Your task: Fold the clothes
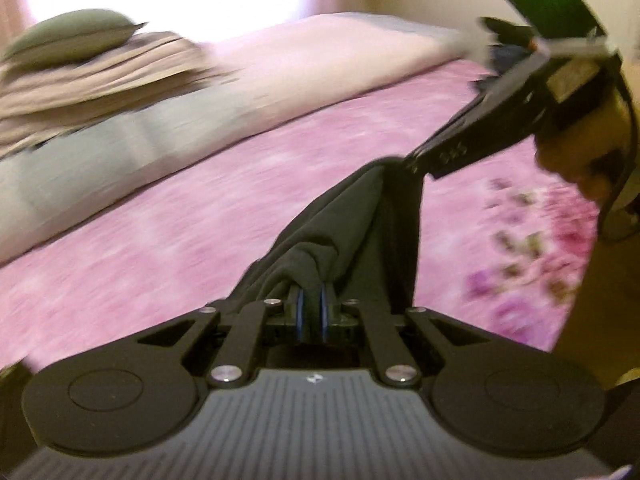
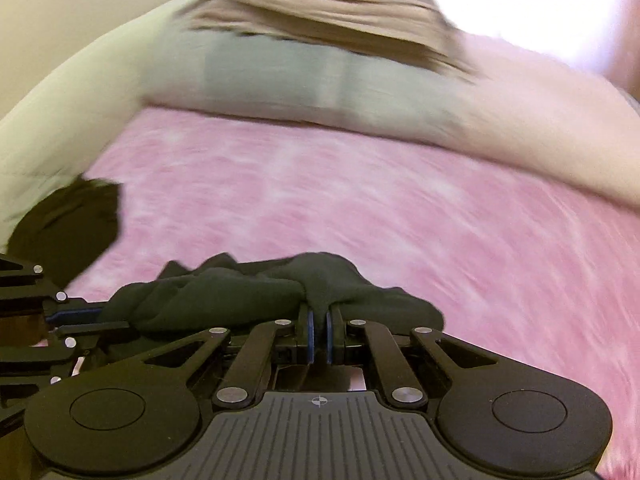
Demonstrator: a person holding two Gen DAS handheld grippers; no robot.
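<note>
Bedspread (image 1: pixel 200 208), pink and motion-blurred, fills both of your wrist views. Behind it lies a long grey-and-cream pillow (image 2: pixel 304 84), with folded tan bedding (image 1: pixel 92 76) and an olive cushion (image 1: pixel 76 36) stacked on top. You hold 1 black garment (image 1: pixel 352 216) lifted above the bedspread, stretched between your 2 grippers. Your left gripper (image 1: pixel 312 300) has its blue-edged pads pinched together on 1 bunched end. Your right gripper (image 2: pixel 319 320) is clamped on the other end; in the left view its tip bites the cloth's upper corner.
</note>
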